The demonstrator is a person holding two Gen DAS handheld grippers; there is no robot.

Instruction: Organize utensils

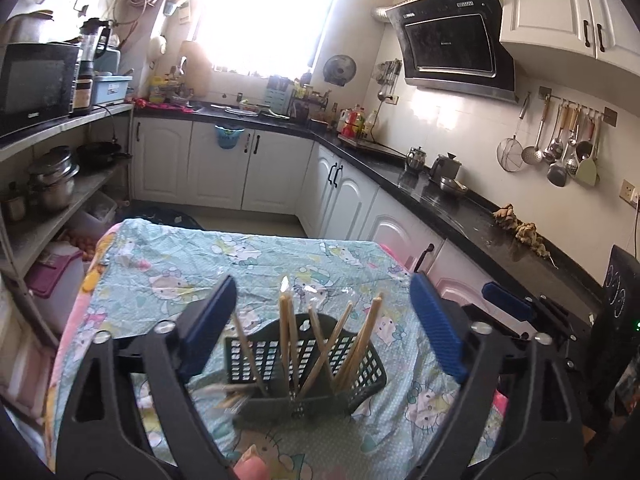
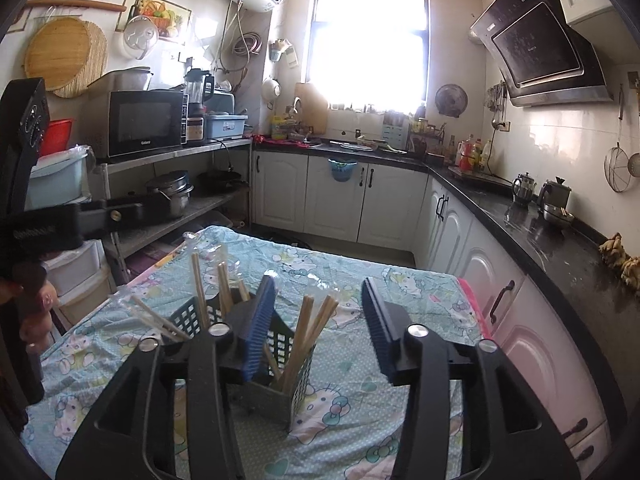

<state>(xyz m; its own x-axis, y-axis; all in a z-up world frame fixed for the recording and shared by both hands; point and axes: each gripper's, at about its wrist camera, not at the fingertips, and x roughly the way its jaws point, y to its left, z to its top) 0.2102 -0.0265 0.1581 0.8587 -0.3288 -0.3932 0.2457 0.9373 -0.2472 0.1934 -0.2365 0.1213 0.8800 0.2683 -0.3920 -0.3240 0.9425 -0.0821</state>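
A dark perforated utensil holder [image 1: 308, 364] stands on the table with the cartoon-print cloth [image 1: 192, 264]. Several wooden chopsticks [image 1: 289, 332] stand upright or lean inside it. A few more chopsticks [image 1: 228, 394] lie at its left side, blurred. My left gripper [image 1: 324, 328] is open, its blue pads either side of the holder, holding nothing. In the right wrist view the holder [image 2: 280, 364] sits by the left pad of my open, empty right gripper [image 2: 320, 332]. Chopsticks [image 2: 310, 340] stand in it; some in a clear wrapper [image 2: 158, 320] stick out left.
The right gripper [image 1: 508, 304] shows at the right edge of the left wrist view. The left hand and gripper [image 2: 36, 240] show at far left of the right wrist view. A black counter [image 1: 460, 204] with kettles runs along the right; shelves [image 1: 68, 192] with pots stand left.
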